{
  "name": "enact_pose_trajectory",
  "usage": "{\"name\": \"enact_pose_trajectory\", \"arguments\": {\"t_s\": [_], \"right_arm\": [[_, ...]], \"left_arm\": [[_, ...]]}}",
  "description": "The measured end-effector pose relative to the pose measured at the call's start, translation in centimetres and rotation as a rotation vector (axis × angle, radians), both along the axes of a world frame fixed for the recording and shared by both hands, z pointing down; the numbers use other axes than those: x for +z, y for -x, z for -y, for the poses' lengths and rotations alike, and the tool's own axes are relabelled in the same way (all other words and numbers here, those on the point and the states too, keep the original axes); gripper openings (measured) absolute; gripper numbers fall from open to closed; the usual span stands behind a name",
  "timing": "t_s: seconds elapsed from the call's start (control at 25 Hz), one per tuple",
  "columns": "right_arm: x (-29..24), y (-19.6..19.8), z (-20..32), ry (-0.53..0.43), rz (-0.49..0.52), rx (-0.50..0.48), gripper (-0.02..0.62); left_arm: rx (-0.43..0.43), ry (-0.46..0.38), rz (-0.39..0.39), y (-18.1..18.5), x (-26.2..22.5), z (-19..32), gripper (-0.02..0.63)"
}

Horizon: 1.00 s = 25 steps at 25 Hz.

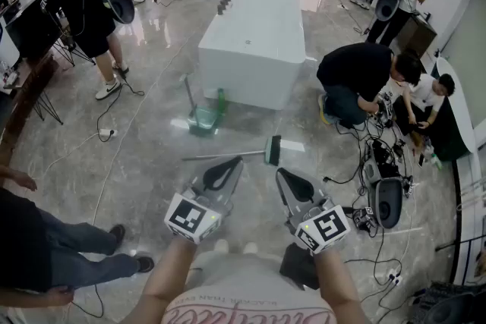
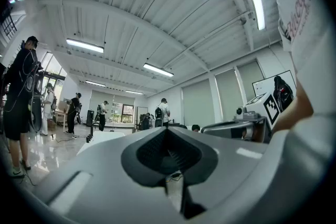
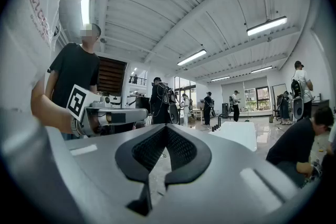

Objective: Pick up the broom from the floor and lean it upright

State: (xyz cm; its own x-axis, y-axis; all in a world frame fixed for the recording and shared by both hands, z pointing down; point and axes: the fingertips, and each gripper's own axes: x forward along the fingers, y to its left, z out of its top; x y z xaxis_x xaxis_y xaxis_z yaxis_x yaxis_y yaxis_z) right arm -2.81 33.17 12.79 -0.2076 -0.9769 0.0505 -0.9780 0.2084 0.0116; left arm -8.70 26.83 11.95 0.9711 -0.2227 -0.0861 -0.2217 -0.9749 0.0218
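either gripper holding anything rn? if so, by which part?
Nothing is held. The left gripper and right gripper are both shut and empty. The broom lies on the floor ahead.

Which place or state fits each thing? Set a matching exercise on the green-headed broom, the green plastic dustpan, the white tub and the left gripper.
1 green-headed broom
2 green plastic dustpan
3 white tub
4 left gripper

a standing before the tub
b shut, empty
c lying flat on the floor
d behind the dustpan

Pairs: 1c, 2a, 3d, 4b.
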Motion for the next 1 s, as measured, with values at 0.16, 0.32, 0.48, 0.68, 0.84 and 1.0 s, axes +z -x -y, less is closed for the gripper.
{"name": "enact_pose_trajectory", "arguments": {"t_s": [0.16, 0.32, 0.48, 0.68, 0.84, 1.0], "right_arm": [[-0.1, -0.4, -0.4, 0.005, -0.016, 0.006, 0.000], [-0.3, -0.8, -0.8, -0.006, -0.004, 0.014, 0.000], [-0.4, -1.2, -1.1, -0.013, -0.005, 0.016, 0.000], [-0.9, -0.6, -1.3, -0.038, -0.003, -0.002, 0.002], [-1.0, -0.7, -1.4, -0.040, -0.004, -0.024, 0.002], [-0.7, -1.5, -1.4, -0.034, -0.001, -0.036, 0.002]], "left_arm": [[-0.002, -0.024, -0.013, -0.2, -0.6, -0.2, 0.000], [-0.008, -0.029, -0.021, -0.3, -0.7, -0.6, 0.000], [-0.012, -0.035, -0.023, -0.5, -0.9, -0.9, 0.000], [-0.032, -0.041, -0.034, 0.2, -1.0, -0.7, 0.000], [-0.061, -0.052, -0.030, 0.1, -1.1, -0.6, 0.000], [-0.082, -0.040, -0.043, -0.3, -1.3, -0.9, 0.000]]}}
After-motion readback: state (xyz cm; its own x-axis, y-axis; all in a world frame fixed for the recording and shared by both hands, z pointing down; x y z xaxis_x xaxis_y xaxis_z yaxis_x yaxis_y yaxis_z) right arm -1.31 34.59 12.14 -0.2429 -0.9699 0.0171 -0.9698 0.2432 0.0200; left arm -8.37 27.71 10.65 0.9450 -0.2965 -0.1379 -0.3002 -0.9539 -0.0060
